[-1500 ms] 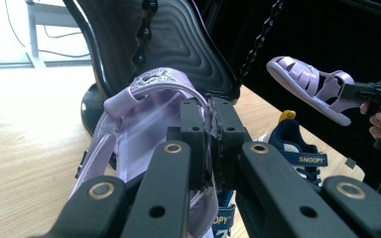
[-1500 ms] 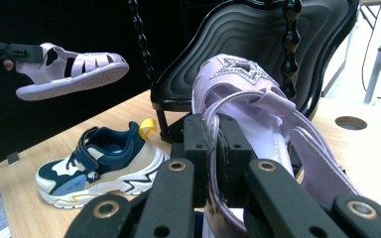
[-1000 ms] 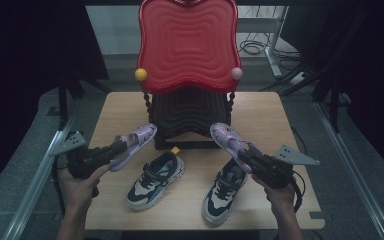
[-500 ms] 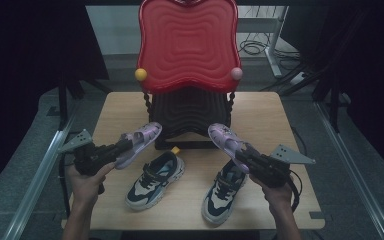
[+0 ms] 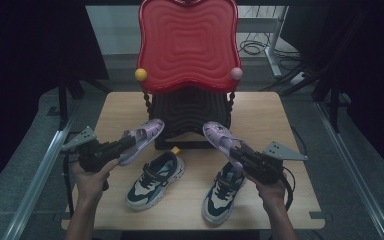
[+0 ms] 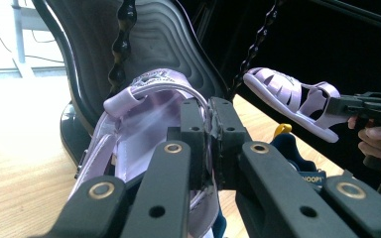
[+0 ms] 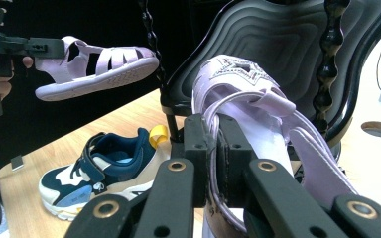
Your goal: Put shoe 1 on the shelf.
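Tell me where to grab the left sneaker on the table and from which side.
Take the left sneaker at its heel collar, by the yellow pull tab, coming from above and from the chair side. It lies flat on its sole with the heel toward the chair and the opening facing up, so that rim probably fits thin jaws. Both hand-held grippers now hold sandals.

Table (image 5: 130, 107) carries rack (image 5: 190, 117) at centre rear. Two sneakers on the tabletop before it: left sneaker (image 5: 155, 180), right sneaker (image 5: 224, 192), apart. Left sandal (image 5: 142, 140) held above the table, left of the rack, in left gripper (image 5: 125, 145); right sandal (image 5: 222, 140) to the right, in right gripper (image 5: 235, 154). Both sandals toe-in toward the rack.
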